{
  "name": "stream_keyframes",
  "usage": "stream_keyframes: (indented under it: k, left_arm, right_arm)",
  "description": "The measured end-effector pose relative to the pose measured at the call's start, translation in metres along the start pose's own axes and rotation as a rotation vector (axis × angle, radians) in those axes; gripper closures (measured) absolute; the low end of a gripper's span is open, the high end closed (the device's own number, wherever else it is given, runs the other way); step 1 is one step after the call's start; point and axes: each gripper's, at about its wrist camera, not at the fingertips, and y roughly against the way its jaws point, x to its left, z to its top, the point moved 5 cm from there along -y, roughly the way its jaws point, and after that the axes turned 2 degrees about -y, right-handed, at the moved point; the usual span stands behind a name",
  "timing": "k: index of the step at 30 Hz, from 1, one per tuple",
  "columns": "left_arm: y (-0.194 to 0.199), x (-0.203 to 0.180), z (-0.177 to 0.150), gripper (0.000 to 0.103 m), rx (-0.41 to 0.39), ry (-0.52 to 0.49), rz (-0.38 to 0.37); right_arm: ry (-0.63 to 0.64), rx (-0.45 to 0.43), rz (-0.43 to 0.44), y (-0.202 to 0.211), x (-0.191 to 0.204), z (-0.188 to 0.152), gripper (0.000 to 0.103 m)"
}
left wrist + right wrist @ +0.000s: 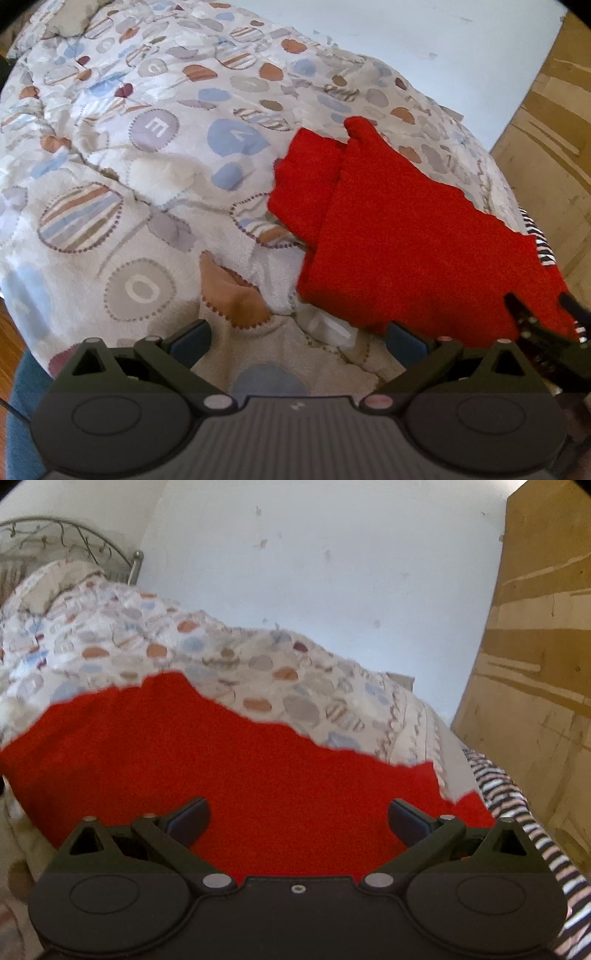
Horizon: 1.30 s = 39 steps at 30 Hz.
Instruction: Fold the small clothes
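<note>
Red knit garment (402, 229) lay spread on patterned bedspread (147, 147), near bed's right edge, beside striped cloth (517, 812). L gripper (299, 334) released, jaws wide, over bare bedspread just left of garment. R gripper (299, 814) also wide apart, empty, over garment's near part.

light: soft daylight, source unclear | shadows: faint | blur: slight | edges: fisheye-bent, dark corners
</note>
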Motion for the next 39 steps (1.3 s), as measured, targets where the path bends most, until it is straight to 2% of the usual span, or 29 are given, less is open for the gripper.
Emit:
stream_keyframes:
  k: [6, 13, 17, 19, 22, 28, 34, 39]
  left_arm:
    - [0.001, -0.007, -0.005, 0.000, -0.016, 0.000, -0.079]
    - [-0.008, -0.017, -0.008, 0.000, -0.022, 0.091, -0.237]
    - [-0.013, -0.025, -0.004, 0.000, -0.079, 0.090, -0.243]
    - [-0.020, -0.026, 0.000, 0.000, -0.073, 0.102, -0.242]
    - [-0.029, -0.025, 0.005, 0.000, -0.074, 0.140, -0.299]
    - [-0.052, -0.016, 0.013, 0.001, -0.132, 0.193, -0.297]
    - [-0.063, -0.032, 0.026, 0.001, -0.209, 0.139, -0.231]
    - [-0.062, -0.045, 0.035, 0.001, -0.229, 0.135, -0.211]
  right_arm:
    - [-0.147, -0.056, 0.016, 0.003, -0.008, -0.023, 0.000]
    - [-0.155, -0.090, 0.022, 0.003, -0.006, -0.027, 0.000]
    - [-0.159, -0.098, 0.024, 0.004, -0.007, -0.028, 0.000]
    - [-0.160, -0.102, 0.024, 0.004, -0.007, -0.029, 0.000]
    - [-0.160, -0.102, 0.024, 0.004, -0.007, -0.029, 0.000]
    - [-0.159, -0.102, 0.024, 0.004, -0.007, -0.029, 0.000]
    - [-0.156, -0.111, 0.020, 0.004, -0.006, -0.029, 0.000]
    - [-0.157, -0.116, 0.025, 0.004, -0.006, -0.030, 0.000]
